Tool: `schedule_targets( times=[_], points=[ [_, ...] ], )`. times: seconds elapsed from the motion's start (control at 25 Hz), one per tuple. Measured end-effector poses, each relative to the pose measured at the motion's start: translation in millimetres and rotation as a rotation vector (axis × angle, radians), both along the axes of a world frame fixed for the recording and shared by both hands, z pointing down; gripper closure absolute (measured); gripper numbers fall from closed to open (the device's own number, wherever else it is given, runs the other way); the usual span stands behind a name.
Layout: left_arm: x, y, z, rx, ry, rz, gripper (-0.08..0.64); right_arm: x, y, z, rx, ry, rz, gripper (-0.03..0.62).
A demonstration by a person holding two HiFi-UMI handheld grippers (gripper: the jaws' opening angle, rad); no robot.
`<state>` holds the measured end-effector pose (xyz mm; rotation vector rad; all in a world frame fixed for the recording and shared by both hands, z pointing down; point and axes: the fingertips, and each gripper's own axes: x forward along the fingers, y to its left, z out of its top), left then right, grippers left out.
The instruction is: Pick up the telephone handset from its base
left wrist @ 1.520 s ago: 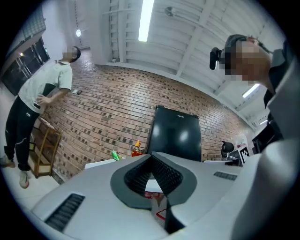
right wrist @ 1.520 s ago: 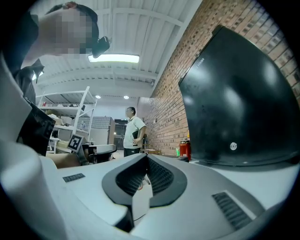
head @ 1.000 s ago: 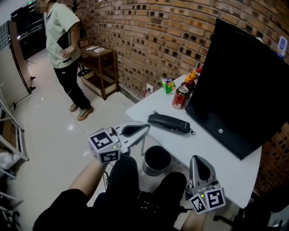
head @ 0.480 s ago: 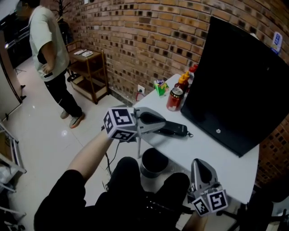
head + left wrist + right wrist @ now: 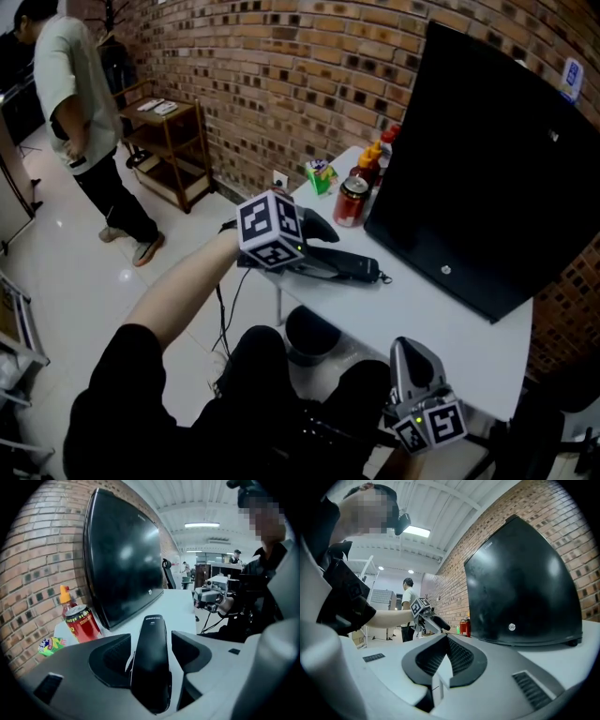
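Note:
The black telephone handset (image 5: 349,266) lies flat near the left end of the white table (image 5: 441,319). I cannot tell its base apart from it. My left gripper (image 5: 317,247) points down over the handset's near end. In the left gripper view the handset (image 5: 152,667) runs lengthwise between the jaws of the left gripper (image 5: 151,641), which are opening, with gaps on both sides and the pads not pressing. My right gripper (image 5: 412,354) stays low at the table's front edge. In the right gripper view the right gripper (image 5: 447,641) has its jaws closed together on nothing.
A large black monitor (image 5: 487,159) fills the table's right side. A red can (image 5: 352,202), sauce bottles (image 5: 375,155) and a green pack (image 5: 320,175) stand at the back by the brick wall. A black bin (image 5: 309,333) sits under the table. A person (image 5: 75,103) stands by a wooden shelf (image 5: 169,141).
My left gripper has swung from below the table's edge up and right onto the handset, tipped downward, and its jaws have spread around it. The right gripper has kept still.

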<state>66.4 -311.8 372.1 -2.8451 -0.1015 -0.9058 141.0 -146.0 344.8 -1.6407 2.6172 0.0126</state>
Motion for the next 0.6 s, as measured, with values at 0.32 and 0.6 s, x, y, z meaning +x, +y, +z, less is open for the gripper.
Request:
schedule_targets(
  times=[0.32,0.6],
  points=[
    [9,3,18,-0.009,-0.087,0.034,0.287,2,-2,-4,0.004,-0.028,-0.013,0.581],
    [9,1,24,-0.022,-0.128,0.040,0.287,7,-2,-2,-0.012,-0.040,0.001,0.581]
  ],
)
